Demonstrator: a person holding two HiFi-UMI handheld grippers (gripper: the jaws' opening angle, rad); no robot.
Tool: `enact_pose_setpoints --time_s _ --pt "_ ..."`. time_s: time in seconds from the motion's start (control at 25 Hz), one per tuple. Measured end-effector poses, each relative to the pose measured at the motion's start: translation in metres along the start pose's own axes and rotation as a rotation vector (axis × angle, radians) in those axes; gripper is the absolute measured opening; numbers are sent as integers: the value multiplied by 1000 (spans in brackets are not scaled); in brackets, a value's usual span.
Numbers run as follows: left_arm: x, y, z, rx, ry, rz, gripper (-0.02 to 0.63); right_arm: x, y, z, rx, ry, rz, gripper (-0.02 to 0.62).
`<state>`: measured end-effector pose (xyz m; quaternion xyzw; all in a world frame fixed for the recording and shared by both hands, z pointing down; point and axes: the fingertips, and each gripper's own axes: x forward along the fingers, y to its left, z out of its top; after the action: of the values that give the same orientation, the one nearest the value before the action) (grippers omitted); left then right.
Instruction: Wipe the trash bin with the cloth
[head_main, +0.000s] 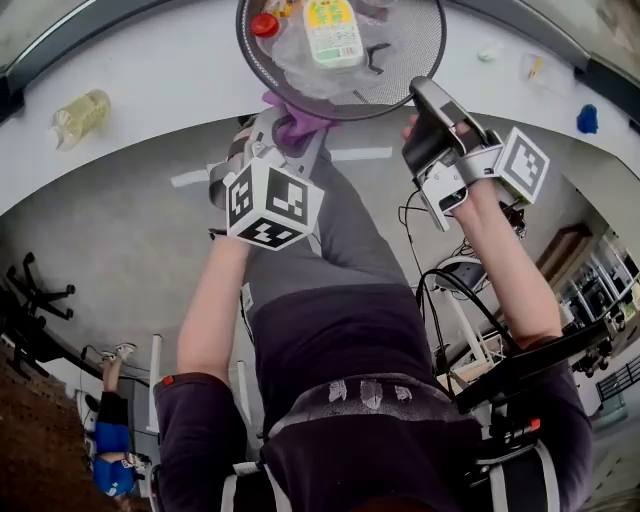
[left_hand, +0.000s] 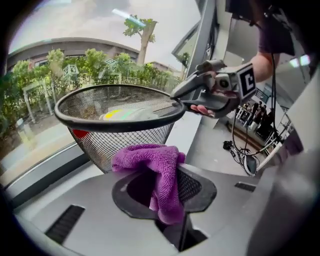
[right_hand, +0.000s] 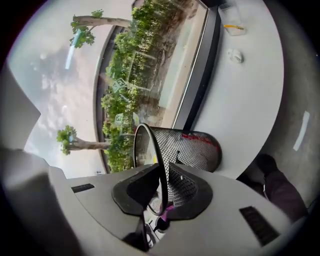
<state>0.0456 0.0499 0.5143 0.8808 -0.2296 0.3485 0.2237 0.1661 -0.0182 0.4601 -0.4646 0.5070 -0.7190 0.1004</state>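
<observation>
The left gripper (left_hand: 166, 192) squeezes the fuzzy purple cloth (left_hand: 150, 161) tight, right by the side of the round black wire mesh trash bin (left_hand: 117, 123). The right gripper (right_hand: 162, 186) pinches the bin's top rim. The bin sits on the white ledge (head_main: 170, 70)

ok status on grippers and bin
Left gripper shut on purple cloth, at outer wall of mesh trash bin. Right gripper clamped on its rim. Bottle and trash inside.

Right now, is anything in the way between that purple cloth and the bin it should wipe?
Nothing visible. The left gripper holds the cloth right at the mesh wall of the trash bin, under its rim; the right gripper clamps the rim off to the side.
</observation>
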Motion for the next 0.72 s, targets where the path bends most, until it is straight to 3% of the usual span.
enact_pose_setpoints --time_s 0.2,0.4,0.52,0.64,0.72 --pt "-6 2 -19 -97 -2 -9 86 5 -4 -50 92 35 22 50" --pt "6 -23 -8 -149 -39 -75 84 16 3 -107 156 185 90 35" --pt "13 -34 4 -173 -86 -94 84 19 10 -115 152 232 108 35" --pt "17 -39 12 -240 -152 -161 86 19 10 -113 131 247 108 35" --pt "13 -39 -2 -256 -126 -178 86 19 11 -114 117 251 108 35"
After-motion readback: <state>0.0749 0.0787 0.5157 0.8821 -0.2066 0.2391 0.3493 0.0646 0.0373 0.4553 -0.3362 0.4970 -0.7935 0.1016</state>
